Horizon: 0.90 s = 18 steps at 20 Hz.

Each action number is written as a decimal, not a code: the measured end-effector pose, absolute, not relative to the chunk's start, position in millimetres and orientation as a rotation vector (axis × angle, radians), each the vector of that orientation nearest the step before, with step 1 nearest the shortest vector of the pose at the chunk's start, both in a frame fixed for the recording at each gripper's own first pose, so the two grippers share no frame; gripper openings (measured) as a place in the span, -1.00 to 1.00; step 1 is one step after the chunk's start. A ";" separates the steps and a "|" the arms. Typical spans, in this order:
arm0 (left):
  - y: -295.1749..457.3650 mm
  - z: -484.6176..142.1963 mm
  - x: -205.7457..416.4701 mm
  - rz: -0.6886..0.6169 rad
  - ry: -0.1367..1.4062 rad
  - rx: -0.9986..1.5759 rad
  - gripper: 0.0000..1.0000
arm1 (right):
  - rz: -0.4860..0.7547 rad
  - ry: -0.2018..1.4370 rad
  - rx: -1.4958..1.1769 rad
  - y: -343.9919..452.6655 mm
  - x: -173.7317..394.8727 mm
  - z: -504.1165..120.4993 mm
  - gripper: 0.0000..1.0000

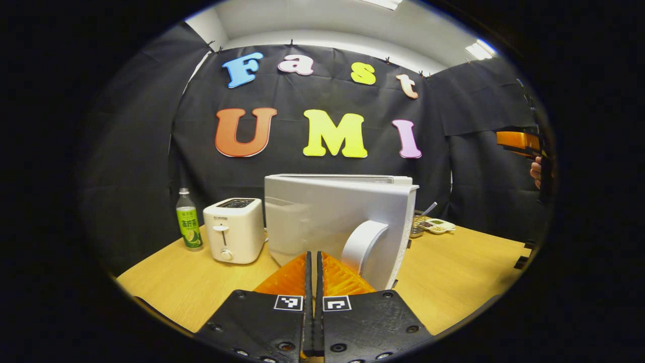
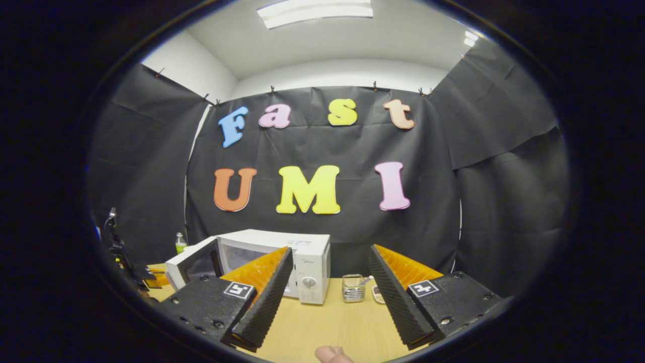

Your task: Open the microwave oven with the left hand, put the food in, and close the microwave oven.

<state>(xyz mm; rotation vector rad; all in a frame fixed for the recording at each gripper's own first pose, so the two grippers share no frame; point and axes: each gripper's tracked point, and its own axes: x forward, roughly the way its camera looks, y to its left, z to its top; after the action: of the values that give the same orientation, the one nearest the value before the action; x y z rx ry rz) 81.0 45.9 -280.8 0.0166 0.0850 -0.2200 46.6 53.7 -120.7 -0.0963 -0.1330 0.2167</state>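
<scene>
- The microwave [image 2: 282, 262] is a white box standing on the tabletop [image 2: 332, 327], its door [image 2: 194, 264] swung out to its left side, so the cavity is open in the right gripper view.
- In the left gripper view the door [image 1: 337, 222] shows edge-on and close, a white panel with a curved white handle [image 1: 363, 247] on its near face.
- The left gripper [image 1: 312, 267] has its fingers pressed together with nothing between them; their tips sit just in front of the door, beside the handle — touching or not, I cannot tell.
- The right gripper [image 2: 330, 272] hangs above the tabletop with its fingers spread wide and empty; the microwave stands well beyond them, partly behind the left finger [image 2: 262, 297].
- A glass jar [image 2: 353, 288] and a small dish [image 2: 377, 293] — the food on it too small to make out — sit just right of the microwave.
- A white toaster [image 1: 234, 229] and a green bottle [image 1: 188, 222] stand left of the door.
</scene>
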 end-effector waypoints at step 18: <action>-84.8 -293.3 197.1 -0.390 0.115 0.036 -1.00 | 0.158 -0.169 -0.109 -38.6 57.5 -108.3 0.93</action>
<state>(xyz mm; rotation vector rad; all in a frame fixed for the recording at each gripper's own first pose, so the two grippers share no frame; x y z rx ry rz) 197.1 -84.8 -293.3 0.0362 0.1145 -0.3895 57.5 -38.6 -108.3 -0.1090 -0.1695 0.1575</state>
